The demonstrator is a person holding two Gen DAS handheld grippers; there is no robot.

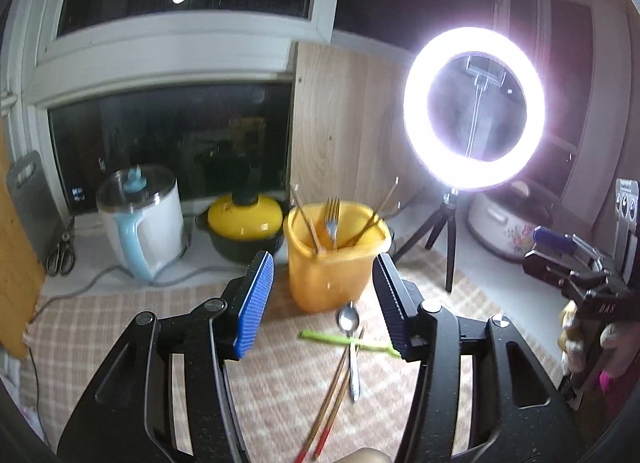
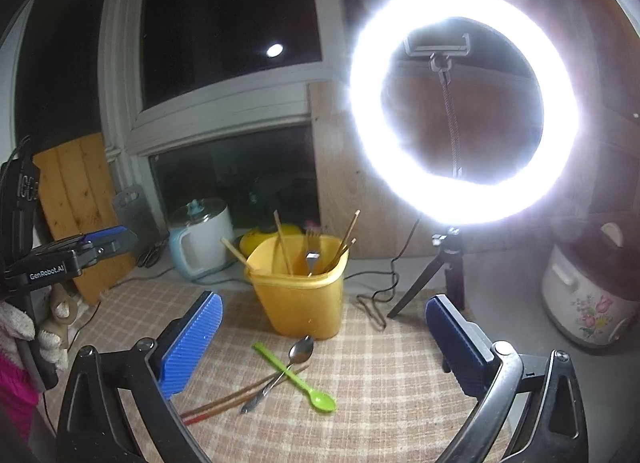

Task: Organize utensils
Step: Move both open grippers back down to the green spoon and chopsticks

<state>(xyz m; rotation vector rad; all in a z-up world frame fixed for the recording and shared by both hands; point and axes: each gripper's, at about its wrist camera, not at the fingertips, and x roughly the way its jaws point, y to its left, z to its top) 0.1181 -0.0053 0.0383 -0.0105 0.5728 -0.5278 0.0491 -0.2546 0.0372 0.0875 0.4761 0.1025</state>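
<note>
Utensils lie in 2 places: a fork [image 1: 333,219] and several chopsticks [image 1: 310,225] stand tines-up and tilted in the yellow-orange holder [image 1: 332,275], while a metal spoon [image 2: 296,361], a green plastic spoon [image 2: 298,377] and 2 red-tipped chopsticks [image 2: 236,399] lie crossed on the checked cloth [image 2: 380,403] just in front of it. The green spoon lies across the metal one.

Your left gripper [image 1: 323,299] points slightly downward at the holder, its blue pads spread with nothing between them; the holder's base and the metal spoon's bowl show through the gap. Your right gripper [image 2: 322,339] has its fingers spread wide, also empty, with the loose pieces between and below them. Neither touches a utensil.

Behind the holder sit a white kettle [image 1: 140,219] and a yellow-lidded pot [image 1: 244,223]. To the right, a lit ring light [image 2: 464,103] on a tripod glares, with its cable [image 2: 376,303] looped on the cloth near the holder, and a flowered cooker [image 2: 588,295] beyond.
</note>
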